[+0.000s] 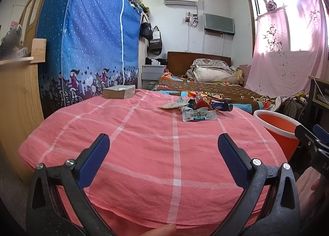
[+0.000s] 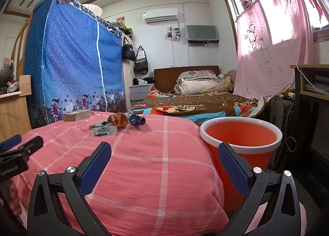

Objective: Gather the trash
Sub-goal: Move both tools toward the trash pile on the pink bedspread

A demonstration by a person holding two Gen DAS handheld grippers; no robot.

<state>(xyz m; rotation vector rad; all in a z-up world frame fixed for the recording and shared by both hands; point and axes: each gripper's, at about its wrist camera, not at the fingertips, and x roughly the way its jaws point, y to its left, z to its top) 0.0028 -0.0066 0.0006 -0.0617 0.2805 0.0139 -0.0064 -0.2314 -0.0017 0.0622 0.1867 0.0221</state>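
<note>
- Left wrist view: our left gripper (image 1: 163, 143) fills the bottom of the frame with its jaws wide apart and nothing between them, hovering over the pink checked cloth (image 1: 144, 153).
- The trash pile (image 1: 197, 105) of crumpled wrappers lies above and a little right of centre in the frame, well apart from the fingertips. The nearest piece is a flat white sachet (image 1: 199, 116), its long axis running across the frame, roughly side to side between our fingers.
- At the right edge we see the orange bin (image 1: 277, 126) beside the cloth-covered surface, with part of the right gripper (image 1: 314, 141) in front of it.
- Right wrist view: our right gripper (image 2: 164, 151) also has its jaws spread and empty. The pile (image 2: 121, 121) sits in the upper left of centre, so from this side it lies ahead and off to the left, again well clear of the fingertips.
- The sachet (image 2: 104, 131) is the closest item here too, lying crosswise.
- The bin (image 2: 240, 135) stands right of centre, just behind the right fingertip (image 2: 230, 159) in the frame.
- We judge the left gripper better lined up with the pile, the right nearer the bin.
</note>
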